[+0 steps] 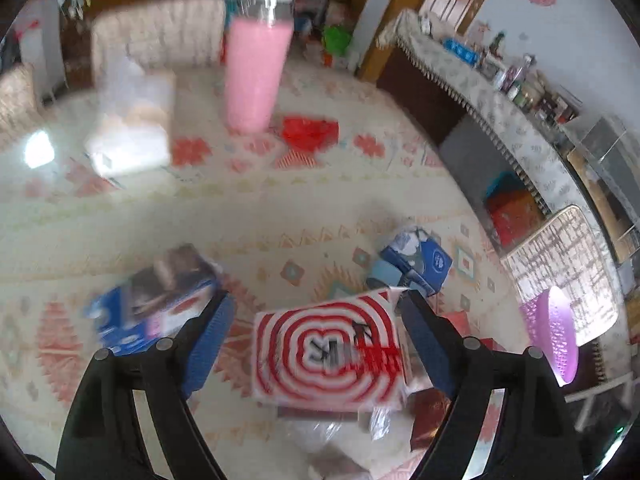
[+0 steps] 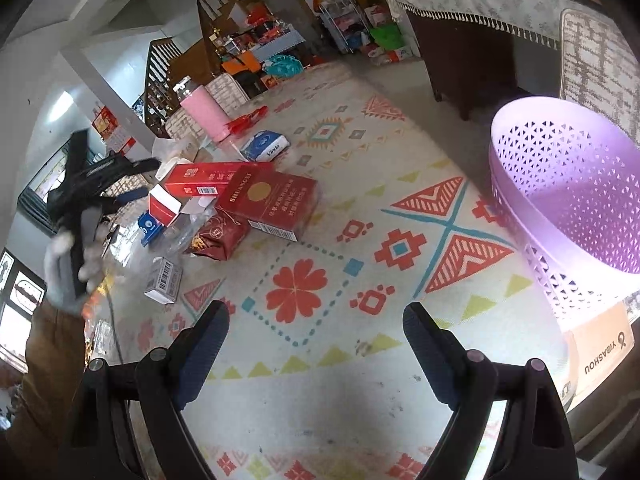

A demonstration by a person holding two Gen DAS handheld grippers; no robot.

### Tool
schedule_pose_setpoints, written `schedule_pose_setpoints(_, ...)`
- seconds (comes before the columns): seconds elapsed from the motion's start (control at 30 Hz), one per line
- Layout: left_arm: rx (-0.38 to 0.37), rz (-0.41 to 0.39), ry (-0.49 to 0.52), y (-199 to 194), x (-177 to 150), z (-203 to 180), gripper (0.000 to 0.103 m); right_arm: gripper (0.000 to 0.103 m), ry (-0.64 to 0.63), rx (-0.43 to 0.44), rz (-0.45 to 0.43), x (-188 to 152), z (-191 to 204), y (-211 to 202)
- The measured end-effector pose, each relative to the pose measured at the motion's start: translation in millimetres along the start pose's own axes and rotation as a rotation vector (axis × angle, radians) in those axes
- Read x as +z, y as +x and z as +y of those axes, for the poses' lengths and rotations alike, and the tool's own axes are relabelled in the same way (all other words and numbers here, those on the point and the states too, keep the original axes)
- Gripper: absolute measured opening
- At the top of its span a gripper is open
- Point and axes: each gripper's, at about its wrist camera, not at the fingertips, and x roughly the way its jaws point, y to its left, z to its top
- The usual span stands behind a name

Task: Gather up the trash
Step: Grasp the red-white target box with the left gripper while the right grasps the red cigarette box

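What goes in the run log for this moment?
left gripper: open, over red-and-white packet | right gripper: open, empty, over tablecloth | basket: looks empty

Left gripper jaws wide, angled down, nothing clamped. Right gripper wide apart, empty. Gloved left hand grips its handle.

Two fisheye views look steeply down along each hand-held gripper at a patterned surface. The left sits close above the litter; the right faces the surface's bare middle. Both share the pink bottle and lilac basket.
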Motion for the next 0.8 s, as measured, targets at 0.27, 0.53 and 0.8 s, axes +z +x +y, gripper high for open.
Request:
schedule_pose_setpoints(0.27, -0.229, 0.170, 0.107, 2.9, -55.0, -3.6, 0.085, 0.092, 0.006, -0.004, 0.015, 2.0, -0.5, 8.0)
schedule_pose_setpoints(0.53, -0.109, 0.069, 0.079, -0.8, -71.4, -5.3, 0.080, 0.092, -0.004, 0.010, 0.055, 0.7, 19.2, 31.4)
schedule_pose_setpoints(0.8, -0.082, -0.074, 0.080, -61.4, -105.2, -11.3, 0.078, 0.092, -0.106, -0.044, 0.031, 16.7, 41.0, 30.9)
